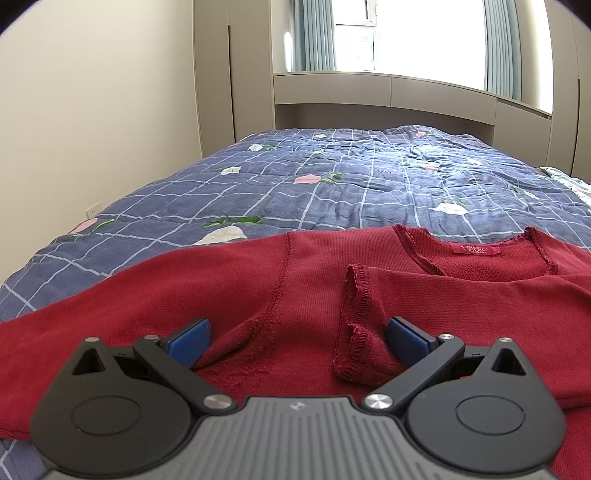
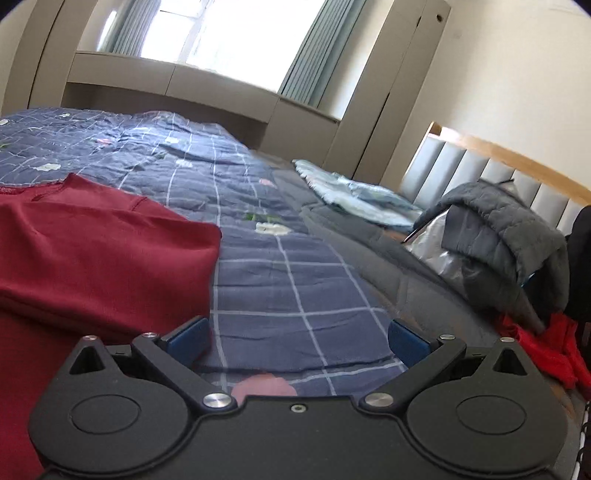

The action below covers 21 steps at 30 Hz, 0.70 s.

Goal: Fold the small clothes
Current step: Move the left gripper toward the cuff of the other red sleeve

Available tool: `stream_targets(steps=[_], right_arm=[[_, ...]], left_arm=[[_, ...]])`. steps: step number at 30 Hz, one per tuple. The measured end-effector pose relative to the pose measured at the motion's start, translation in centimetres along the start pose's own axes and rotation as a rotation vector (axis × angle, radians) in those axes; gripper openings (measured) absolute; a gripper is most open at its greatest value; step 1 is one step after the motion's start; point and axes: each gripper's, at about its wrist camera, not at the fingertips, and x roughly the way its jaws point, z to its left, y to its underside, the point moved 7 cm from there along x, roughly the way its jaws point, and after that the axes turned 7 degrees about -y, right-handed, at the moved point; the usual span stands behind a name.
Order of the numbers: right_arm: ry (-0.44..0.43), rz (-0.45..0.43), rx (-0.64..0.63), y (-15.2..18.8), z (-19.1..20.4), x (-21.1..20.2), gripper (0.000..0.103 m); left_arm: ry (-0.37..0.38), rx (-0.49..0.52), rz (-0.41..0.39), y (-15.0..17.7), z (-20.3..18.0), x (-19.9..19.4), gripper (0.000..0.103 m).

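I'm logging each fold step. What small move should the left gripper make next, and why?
Probably close the left gripper on the sleeve cuff: its jaws stand open with the red top's cuff lying between them, ungripped. The right gripper is open over the quilt.

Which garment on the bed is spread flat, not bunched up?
The dark red knit long-sleeve top under the left gripper, neckline and label showing. The grey quilted jacket by the headboard and the bright red cloth beneath it lie heaped.

this is a home bedroom. a bed (image 1: 332, 177) under a blue checked floral quilt (image 2: 258, 266) fills the room, with a padded headboard (image 2: 491, 177), built-in beige wardrobes (image 1: 236, 74) and a curtained window (image 1: 406, 33) beyond.
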Motion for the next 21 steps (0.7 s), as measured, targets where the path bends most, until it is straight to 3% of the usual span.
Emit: stream_targets(steps=[3, 7, 9, 12, 16, 21], right_arm=[[0.012, -0.073, 0.006, -0.1, -0.1, -1.3, 0.103], [-0.120, -0.164, 0.044, -1.5, -0.9, -5.0, 0.103], [-0.144, -0.155, 0.048, -1.7, -0.8, -7.1, 0.103], [-0.306, -0.135, -0.058, -0.9, 1.5, -10.4, 0.103], [-0.391, -0.189, -0.191, 0.5, 4.8, -14.0, 0.103], [-0.435, -0.205, -0.220, 1.2, 7.4, -15.5, 0.103]], left_arm=[[0.001, 0.000, -0.001, 0.0, 0.0, 0.0, 0.103], [0.007, -0.006, 0.000, -0.1, 0.0, 0.0, 0.103], [0.024, -0.025, 0.000, -0.2, 0.2, 0.0, 0.103], [0.017, -0.049, 0.014, -1.2, 1.1, -1.0, 0.103], [-0.027, -0.071, -0.017, -3.6, 4.1, -4.2, 0.103], [-0.030, -0.138, -0.034, -4.0, 10.2, -8.3, 0.103]])
